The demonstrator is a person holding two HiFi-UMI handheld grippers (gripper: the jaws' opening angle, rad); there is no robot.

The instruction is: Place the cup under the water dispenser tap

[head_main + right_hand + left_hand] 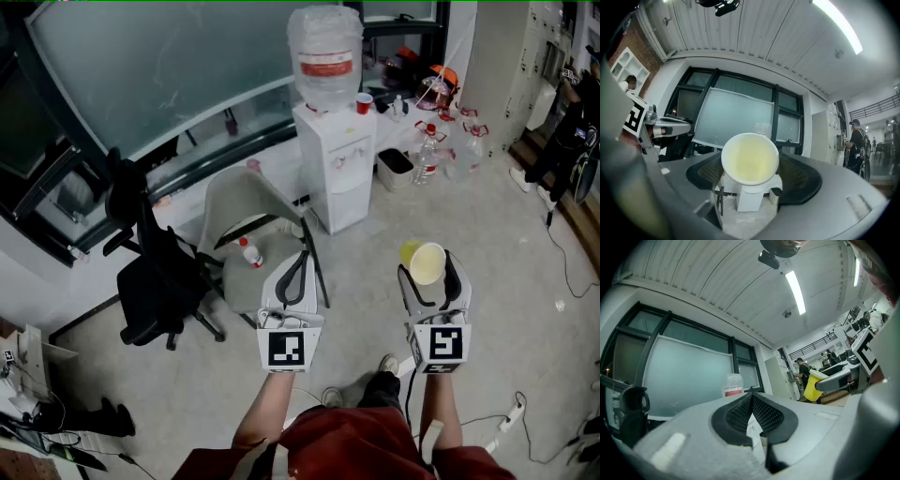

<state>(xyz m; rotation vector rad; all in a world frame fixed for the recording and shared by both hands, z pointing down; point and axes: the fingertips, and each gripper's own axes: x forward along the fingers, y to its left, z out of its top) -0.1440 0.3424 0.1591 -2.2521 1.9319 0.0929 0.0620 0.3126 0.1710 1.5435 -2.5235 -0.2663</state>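
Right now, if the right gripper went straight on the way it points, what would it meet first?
Probably the water dispenser: it stands dead ahead past the held cup, with only floor between. Depth is uncertain.

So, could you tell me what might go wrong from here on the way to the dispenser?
The cup lies sideways in the right gripper, not upright; it may slip while being turned. The chair beside the water dispenser crowds the left approach; the left gripper could knock it.

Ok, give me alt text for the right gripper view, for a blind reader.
The right gripper holds a yellow cup between its jaws, open mouth facing the camera. Beyond it stands a white water dispenser before frosted windows.
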